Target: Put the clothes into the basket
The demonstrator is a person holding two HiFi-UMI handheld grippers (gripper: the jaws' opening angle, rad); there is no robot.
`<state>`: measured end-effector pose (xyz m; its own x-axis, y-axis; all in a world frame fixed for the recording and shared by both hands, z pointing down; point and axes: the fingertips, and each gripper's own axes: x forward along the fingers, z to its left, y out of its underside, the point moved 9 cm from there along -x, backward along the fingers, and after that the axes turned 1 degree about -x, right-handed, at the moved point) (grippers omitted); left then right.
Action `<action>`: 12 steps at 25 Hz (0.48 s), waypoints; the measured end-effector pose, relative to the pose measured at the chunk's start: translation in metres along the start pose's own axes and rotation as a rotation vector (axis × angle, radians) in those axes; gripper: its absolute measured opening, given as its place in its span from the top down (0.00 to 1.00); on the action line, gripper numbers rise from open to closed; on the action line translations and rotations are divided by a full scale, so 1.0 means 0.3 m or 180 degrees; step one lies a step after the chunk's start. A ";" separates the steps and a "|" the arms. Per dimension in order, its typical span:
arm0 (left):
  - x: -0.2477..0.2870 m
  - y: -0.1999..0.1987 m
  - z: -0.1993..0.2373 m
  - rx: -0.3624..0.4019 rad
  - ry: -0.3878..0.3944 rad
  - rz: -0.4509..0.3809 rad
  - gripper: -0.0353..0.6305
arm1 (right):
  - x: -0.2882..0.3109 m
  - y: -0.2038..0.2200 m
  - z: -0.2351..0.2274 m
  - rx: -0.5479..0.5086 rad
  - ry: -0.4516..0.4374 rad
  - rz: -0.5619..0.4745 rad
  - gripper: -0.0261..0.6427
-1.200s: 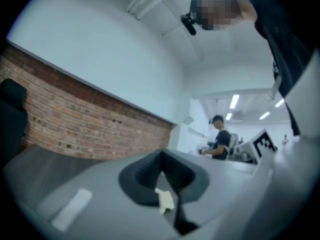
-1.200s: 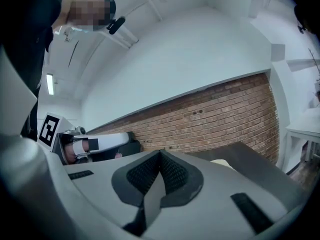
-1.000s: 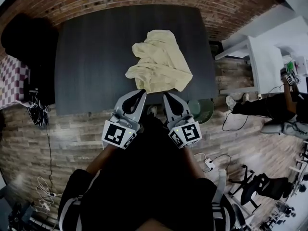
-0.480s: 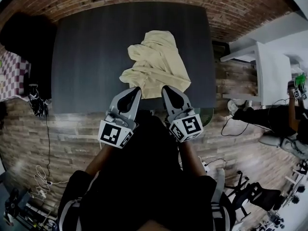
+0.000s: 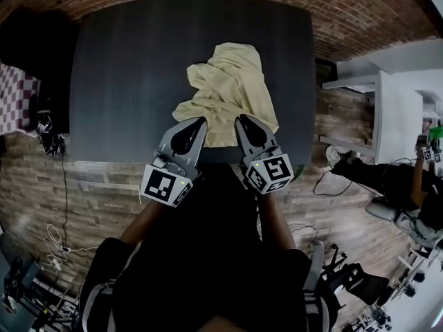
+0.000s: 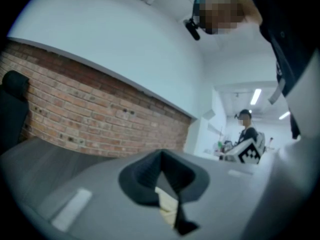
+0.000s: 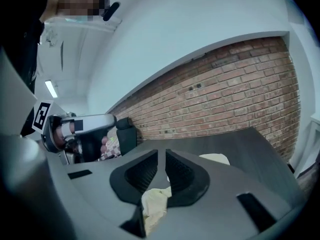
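Observation:
A crumpled pale yellow garment (image 5: 232, 88) lies on the dark table (image 5: 124, 81), reaching its near edge. My left gripper (image 5: 201, 122) and right gripper (image 5: 240, 120) hang side by side at that edge, tips just over the garment's near hem. In the left gripper view the left gripper (image 6: 161, 154) is shut and empty, with yellow cloth (image 6: 167, 204) showing below it. In the right gripper view the right gripper (image 7: 161, 151) has its jaws almost together, just starting to open, with nothing between them; the garment (image 7: 155, 201) lies underneath.
A brick wall runs behind the table. A dark chair (image 5: 28, 47) and checkered fabric (image 5: 14, 95) stand at the left. A white desk (image 5: 394, 109), a seated person (image 5: 401, 185) and office chairs are at the right. Cables (image 5: 55, 241) lie on the floor.
Both grippers have moved forward toward the table. Their tips were short of the table's edge and are now over the garment's near hem.

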<state>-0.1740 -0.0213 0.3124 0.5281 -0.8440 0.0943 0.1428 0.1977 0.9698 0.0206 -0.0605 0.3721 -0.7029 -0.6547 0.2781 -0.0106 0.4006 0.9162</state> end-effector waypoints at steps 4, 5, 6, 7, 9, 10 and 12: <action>0.082 -0.006 0.075 -0.0016 0.0041 0.0022 0.94 | 0.104 0.010 -0.101 0.0088 0.0040 0.0185 0.83; 0.106 -0.002 0.096 -0.0029 0.0052 0.0036 0.94 | 0.130 0.013 -0.128 0.0084 0.0068 0.0233 0.82; 0.128 0.003 0.115 -0.0050 0.0072 0.0051 0.94 | 0.153 0.017 -0.154 0.0080 0.0103 0.0285 0.82; 0.148 0.008 0.129 -0.0079 0.0101 0.0059 0.94 | 0.170 0.024 -0.178 0.0088 0.0144 0.0337 0.82; 0.190 0.009 0.152 -0.0137 0.0171 0.0052 0.94 | 0.194 0.042 -0.227 0.0141 0.0241 0.0432 0.81; 0.213 0.010 0.165 -0.0171 0.0178 0.0057 0.94 | 0.210 0.052 -0.256 0.0171 0.0286 0.0465 0.81; 0.262 0.016 0.200 -0.0233 0.0149 0.0084 0.94 | 0.253 0.070 -0.317 0.0203 0.0355 0.0519 0.79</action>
<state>-0.1821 -0.1167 0.3378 0.5707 -0.8141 0.1074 0.1882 0.2570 0.9479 0.0346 -0.1626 0.4399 -0.6160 -0.6433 0.4547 0.0493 0.5445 0.8373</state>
